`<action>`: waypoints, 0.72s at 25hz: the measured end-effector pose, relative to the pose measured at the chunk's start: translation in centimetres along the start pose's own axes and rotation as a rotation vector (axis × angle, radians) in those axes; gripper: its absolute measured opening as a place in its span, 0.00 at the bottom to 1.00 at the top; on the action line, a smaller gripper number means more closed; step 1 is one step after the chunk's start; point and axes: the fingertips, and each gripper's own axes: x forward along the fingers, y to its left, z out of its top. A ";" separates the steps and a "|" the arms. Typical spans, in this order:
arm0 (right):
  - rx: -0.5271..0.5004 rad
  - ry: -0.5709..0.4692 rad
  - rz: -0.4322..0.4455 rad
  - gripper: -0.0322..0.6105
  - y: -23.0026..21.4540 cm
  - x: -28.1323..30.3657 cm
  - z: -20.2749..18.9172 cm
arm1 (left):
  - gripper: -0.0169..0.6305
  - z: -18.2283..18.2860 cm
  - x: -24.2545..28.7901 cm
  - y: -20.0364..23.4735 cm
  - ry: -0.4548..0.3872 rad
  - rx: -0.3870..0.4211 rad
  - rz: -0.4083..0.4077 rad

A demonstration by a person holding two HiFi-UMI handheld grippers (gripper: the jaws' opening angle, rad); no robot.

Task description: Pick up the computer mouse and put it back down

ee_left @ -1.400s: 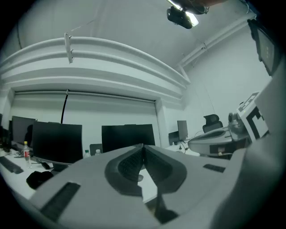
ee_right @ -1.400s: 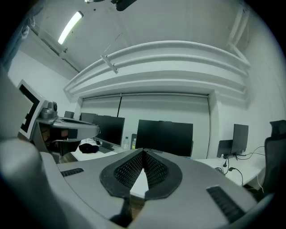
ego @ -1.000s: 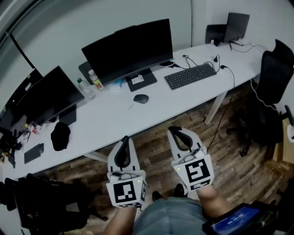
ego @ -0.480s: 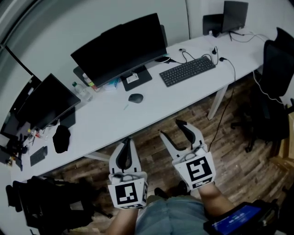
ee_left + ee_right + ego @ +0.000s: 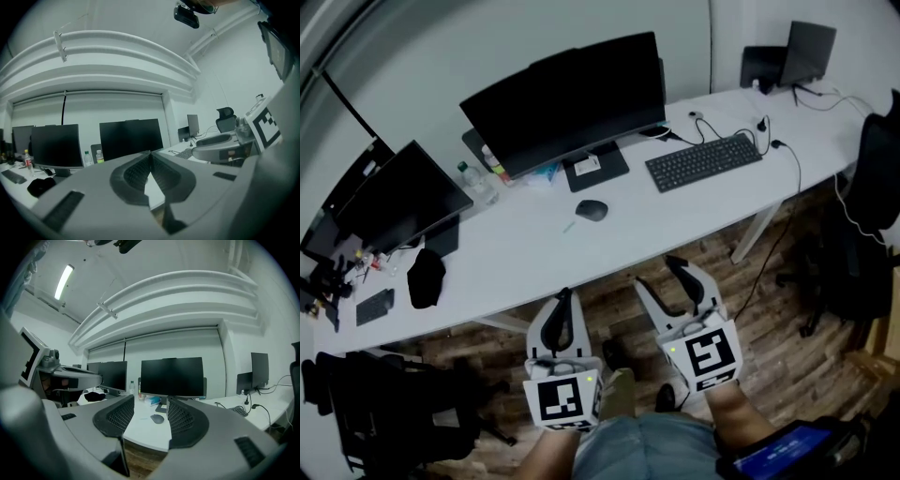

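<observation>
A dark computer mouse (image 5: 592, 210) lies on the white desk (image 5: 525, 258), in front of the large monitor. Both grippers hover over the wooden floor, short of the desk's near edge, and point level toward it. My left gripper (image 5: 565, 298) is shut with nothing in it, its pads meeting in the left gripper view (image 5: 150, 153). My right gripper (image 5: 658, 274) stands open and empty. Between its spread fingers in the right gripper view (image 5: 150, 399), the mouse (image 5: 157, 418) shows far off on the desk.
On the desk are a large monitor (image 5: 567, 98), a second monitor (image 5: 398, 197), a keyboard (image 5: 703, 161), bottles (image 5: 476, 183), a black cap (image 5: 425, 277) and a phone (image 5: 373, 307). A black chair (image 5: 874, 169) stands at the right and another chair (image 5: 384, 412) at the lower left.
The right gripper's jaws went from shut to open. Both grippers sank a little and edged along before the desk. The left gripper stayed shut.
</observation>
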 end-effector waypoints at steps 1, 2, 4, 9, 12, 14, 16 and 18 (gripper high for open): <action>-0.005 0.006 0.006 0.41 0.1 0.7 -0.1 | 0.04 -0.4 0.5 0.5 0.004 -0.011 0.003; -0.011 0.012 0.013 0.41 0.2 1.4 -0.3 | 0.04 -0.7 1.0 1.1 0.006 -0.021 0.006; -0.025 0.026 0.025 0.41 0.5 3.2 -0.7 | 0.04 -1.4 2.4 2.5 0.010 -0.045 0.013; -0.043 0.065 0.063 0.41 1.2 8.9 -1.8 | 0.04 -3.4 6.6 6.6 0.038 -0.090 0.019; -0.045 0.096 0.075 0.41 1.4 12.4 -2.7 | 0.04 -4.5 9.3 9.3 0.053 -0.111 0.023; -0.042 0.112 0.075 0.41 1.3 14.6 -3.0 | 0.04 -4.9 10.9 10.9 0.060 -0.122 0.023; -0.044 0.123 0.072 0.41 1.2 16.6 -3.1 | 0.04 -5.1 12.4 12.3 0.059 -0.129 0.018; -0.055 0.130 0.069 0.41 1.2 18.5 -2.9 | 0.04 -5.0 13.6 13.5 0.056 -0.136 0.011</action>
